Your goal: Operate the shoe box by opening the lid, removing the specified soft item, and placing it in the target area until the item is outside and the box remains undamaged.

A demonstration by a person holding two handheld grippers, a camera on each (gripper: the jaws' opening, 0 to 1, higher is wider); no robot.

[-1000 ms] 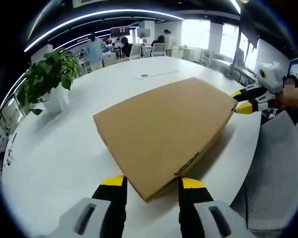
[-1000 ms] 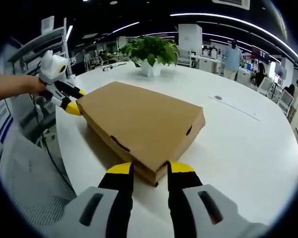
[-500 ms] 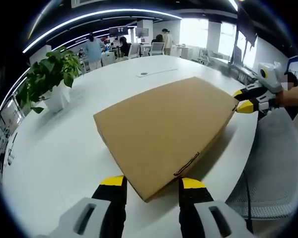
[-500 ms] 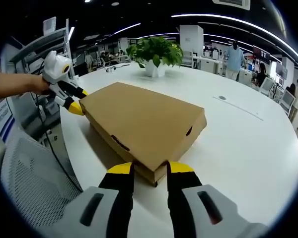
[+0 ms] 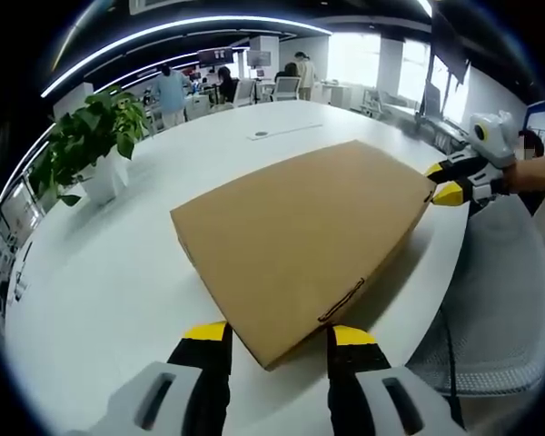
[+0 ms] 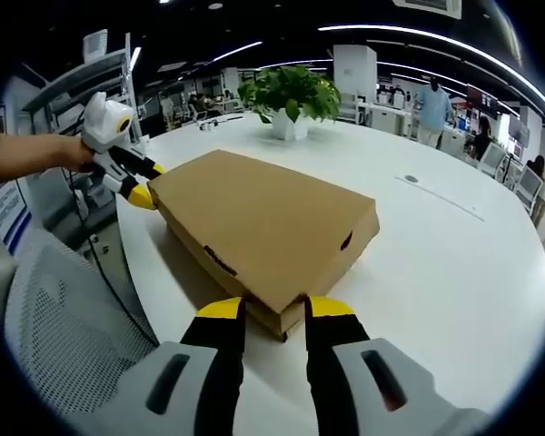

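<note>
— Left gripper view, item one: what do I log?

— Shoe box (image 5: 295, 241), brown cardboard, lid down flat, lying on the white desk (image 5: 100, 272). My left tongs (image 5: 280, 334) have their jaws apart, one yellow tip on each side of the box's near corner. I can't tell whether they touch the card.

— And the far end?

— Right tongs (image 5: 447, 184), coming in from the right edge, yellow tips at the box's far corner (a hand (image 5: 536, 174) grips the tool behind them). From here I cannot tell their gap.

— Right gripper view, same item?

— Same shoe box (image 6: 263, 227), seen from the opposite corner; a slot is cut in each visible side wall. My right tongs (image 6: 274, 309) sit spread around the near corner, tips just at the box's lower edge. Left tongs (image 6: 143, 184) show at the far corner, a hand (image 6: 64, 153) behind them.

— Contents?

— Not visible; lid closed, so the soft item stays unlisted.

— Surroundings?

— Potted plant (image 6: 291, 100) in a white pot, well behind the box on the desk (image 6: 454, 272). A grey mesh chair (image 6: 54, 327) beside the desk's edge. People (image 5: 174, 91) stand among office furniture in the background.
</note>
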